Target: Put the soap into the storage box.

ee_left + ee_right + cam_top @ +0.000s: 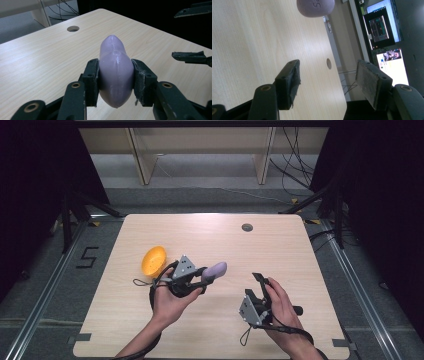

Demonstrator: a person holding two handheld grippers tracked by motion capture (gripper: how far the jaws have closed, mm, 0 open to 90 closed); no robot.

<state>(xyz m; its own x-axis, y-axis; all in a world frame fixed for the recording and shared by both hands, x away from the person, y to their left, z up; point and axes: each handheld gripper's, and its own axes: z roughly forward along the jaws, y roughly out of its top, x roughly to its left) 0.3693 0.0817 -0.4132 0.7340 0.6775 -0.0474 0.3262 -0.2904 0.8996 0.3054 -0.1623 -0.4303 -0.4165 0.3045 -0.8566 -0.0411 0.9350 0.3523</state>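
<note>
At the far left of my table (280, 245) sits the orange bowl (153, 260), on its side as far as I can tell. Just right of it, my left gripper (115, 82) is clamped on the purple soap-like piece (115, 72), holding it clear above the wood. Further right, my right gripper (327, 82) stands wide apart, nothing between its pads (372, 82).

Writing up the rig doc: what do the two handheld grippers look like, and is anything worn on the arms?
Left gripper and right gripper: black bodies, two black jaws with worn rectangular pads, brass-coloured pivot rivets, a grey three-cornered plate on top, thin black cables trailing. Forearms bare, no sleeves in the high view.
</note>
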